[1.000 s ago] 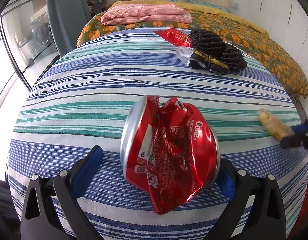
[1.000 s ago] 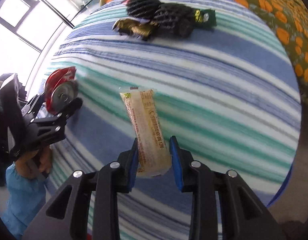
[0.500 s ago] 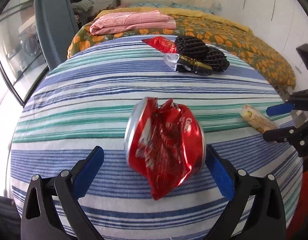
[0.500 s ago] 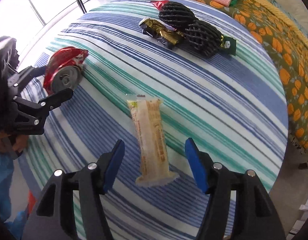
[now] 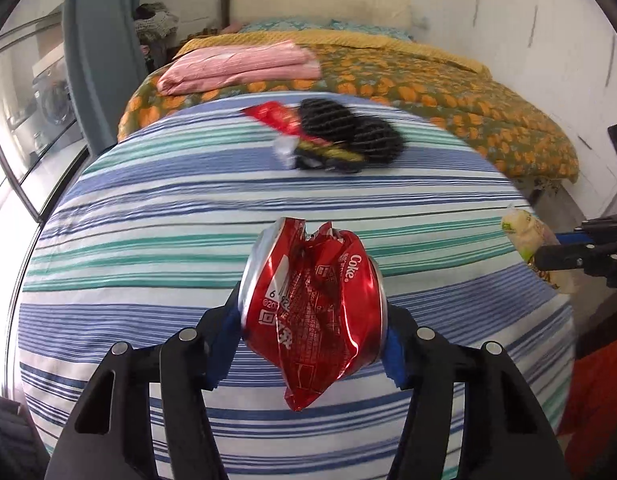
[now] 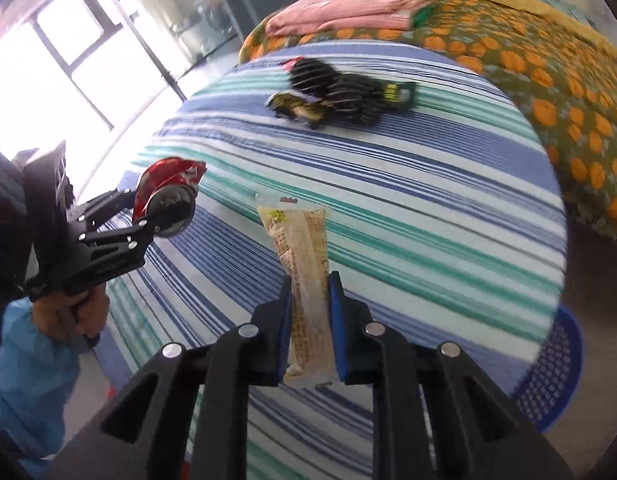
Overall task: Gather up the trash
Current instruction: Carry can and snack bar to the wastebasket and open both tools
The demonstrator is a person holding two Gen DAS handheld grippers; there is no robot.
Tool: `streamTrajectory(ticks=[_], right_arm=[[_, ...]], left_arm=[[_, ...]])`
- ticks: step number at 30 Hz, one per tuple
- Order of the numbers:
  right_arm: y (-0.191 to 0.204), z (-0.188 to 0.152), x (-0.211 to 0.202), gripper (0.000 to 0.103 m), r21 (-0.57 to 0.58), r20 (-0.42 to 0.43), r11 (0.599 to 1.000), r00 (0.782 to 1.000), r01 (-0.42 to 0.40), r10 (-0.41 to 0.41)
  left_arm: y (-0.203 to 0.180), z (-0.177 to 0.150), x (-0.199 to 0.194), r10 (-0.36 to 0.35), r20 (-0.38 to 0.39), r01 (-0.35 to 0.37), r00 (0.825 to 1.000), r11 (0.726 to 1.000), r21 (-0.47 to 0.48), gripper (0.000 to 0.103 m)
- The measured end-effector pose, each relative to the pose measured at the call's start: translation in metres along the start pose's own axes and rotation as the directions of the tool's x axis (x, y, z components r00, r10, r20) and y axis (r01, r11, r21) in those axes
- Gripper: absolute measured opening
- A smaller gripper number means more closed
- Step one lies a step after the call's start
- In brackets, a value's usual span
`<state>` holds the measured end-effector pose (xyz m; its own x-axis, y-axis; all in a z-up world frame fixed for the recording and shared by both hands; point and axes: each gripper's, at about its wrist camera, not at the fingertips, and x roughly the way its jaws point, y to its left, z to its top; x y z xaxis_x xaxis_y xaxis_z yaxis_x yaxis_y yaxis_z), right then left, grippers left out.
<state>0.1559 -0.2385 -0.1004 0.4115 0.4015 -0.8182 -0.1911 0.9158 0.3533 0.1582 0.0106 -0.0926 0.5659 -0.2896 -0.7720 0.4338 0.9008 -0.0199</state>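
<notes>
Fingers that stood wide half a second ago now pinch: the left gripper (image 5: 312, 344) squeezes the crushed can (image 5: 312, 304), the right gripper (image 6: 308, 334) the snack wrapper (image 6: 304, 272), both lifted for binning. Beyond the can, more wrappers (image 5: 332, 140) wait on the striped table (image 5: 148, 240); farther off, the bed (image 5: 448, 88).

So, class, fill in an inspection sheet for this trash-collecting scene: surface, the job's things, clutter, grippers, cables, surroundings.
Surface: round table under a striped cloth.
Job's things: crushed Coke can and pale snack wrapper, both gripped.
Clutter: black foam nets with red and gold wrappers in a pile at the far side.
Grippers: left gripper shut on the can; right gripper shut on the wrapper.
Cables: nothing seen.
Surroundings: bed with floral cover, folded pink cloth, blue basket beside the table.
</notes>
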Motion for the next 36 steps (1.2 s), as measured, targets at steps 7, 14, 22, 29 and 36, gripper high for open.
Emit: streamTrajectory(ticks=[7, 14, 22, 29, 36], right_arm=[[-0.109, -0.050, -0.070, 0.017, 0.171, 0.102, 0.977, 0.983, 0.130, -0.149], [-0.219, -0.099, -0.095, 0.017, 0.341, 0.093, 0.912, 0.957, 0.228, -0.273], [-0.303, -0.139, -0.082, 0.017, 0.466, 0.062, 0.850, 0.949, 0.245, -0.308], [-0.349, -0.146, -0.068, 0.018, 0.528, 0.052, 0.829, 0.967, 0.185, -0.248], [-0.380, -0.152, -0.055, 0.057, 0.614, 0.042, 0.776, 0.977, 0.140, -0.210]], left_arm=[[-0.122, 0.026, -0.012, -0.184, 0.013, 0.182, 0.983, 0.979, 0.091, 0.058], [-0.259, 0.043, 0.010, -0.363, -0.057, 0.368, 0.930, 0.917, 0.157, 0.059], [-0.374, 0.040, 0.084, -0.374, -0.179, 0.406, 0.910, 0.892, 0.200, 0.059], [-0.415, 0.028, 0.156, -0.344, -0.249, 0.395, 0.905, 0.897, 0.198, 0.060], [-0.425, 0.026, 0.191, -0.328, -0.268, 0.379, 0.906, 0.910, 0.166, 0.080]])
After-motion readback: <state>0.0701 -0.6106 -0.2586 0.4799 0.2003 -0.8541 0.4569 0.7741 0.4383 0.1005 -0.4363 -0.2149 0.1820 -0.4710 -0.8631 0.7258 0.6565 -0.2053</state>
